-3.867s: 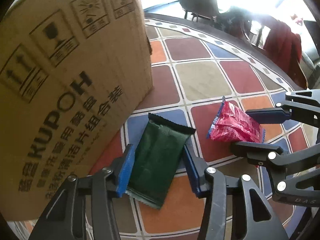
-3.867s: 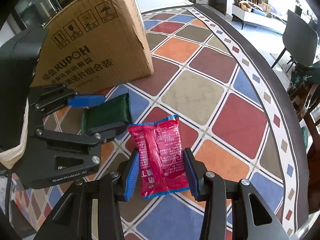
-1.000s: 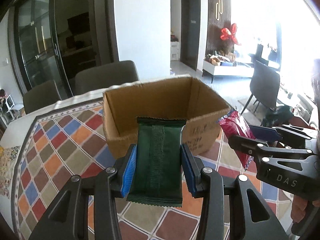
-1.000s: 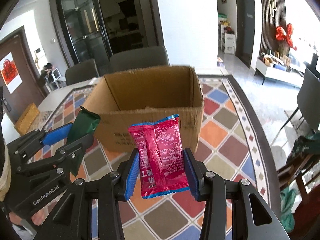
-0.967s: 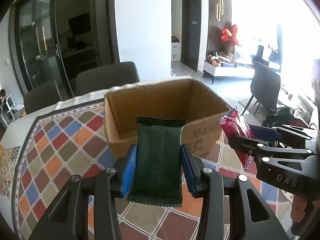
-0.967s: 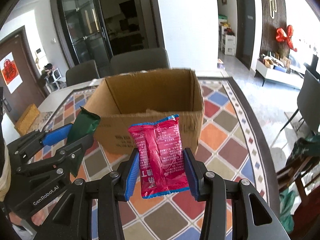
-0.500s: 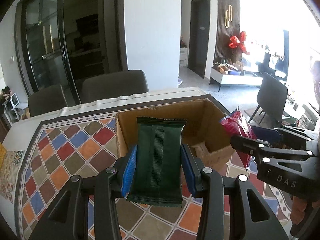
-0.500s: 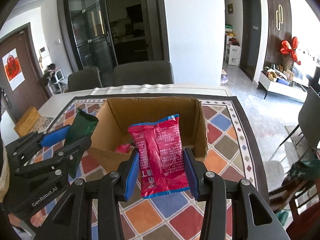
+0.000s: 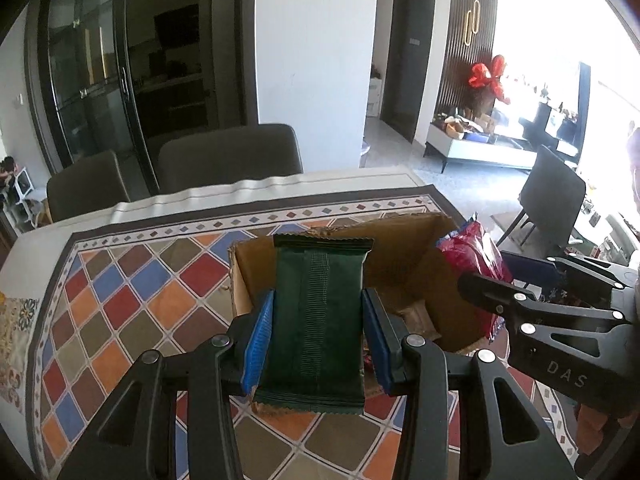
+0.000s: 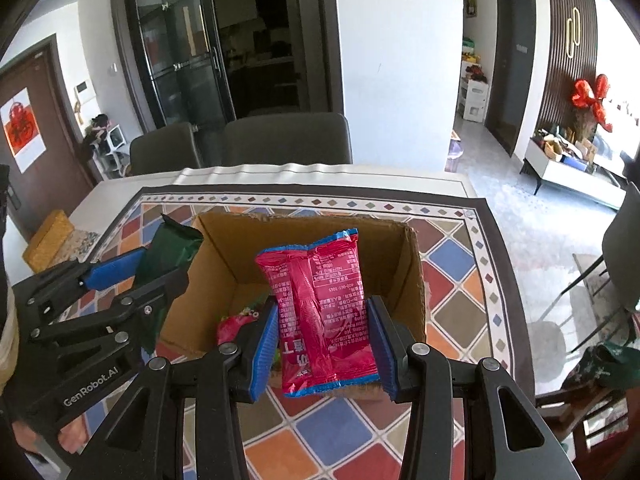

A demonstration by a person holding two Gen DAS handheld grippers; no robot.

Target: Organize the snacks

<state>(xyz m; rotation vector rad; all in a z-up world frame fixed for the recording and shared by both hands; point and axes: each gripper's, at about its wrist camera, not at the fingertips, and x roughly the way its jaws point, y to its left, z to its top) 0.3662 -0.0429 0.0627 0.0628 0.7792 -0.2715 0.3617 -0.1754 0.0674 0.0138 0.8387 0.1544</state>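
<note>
Clearly "GenRobot.AI" left tongs (image 9: pixel 318 336) gripping green packet (image 9: pixel 316 320), "DAS" right tongs (image 10: pixel 322 346) gripping red packet (image 10: pixel 320 312).

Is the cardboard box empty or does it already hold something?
Not empty: the open cardboard box already holds snack packets on its bottom.

**The table under my grippers**

I look down on a table (image 10: pixel 460 179) draped in a pale cloth, with a mat (image 10: pixel 452 264) of coloured diamond tiles, dark-bordered, laid over it. An open brown cardboard box (image 10: pixel 412 276) sits directly on the mat. At the table's far left lies a yellow woven block (image 10: pixel 48 240).
</note>
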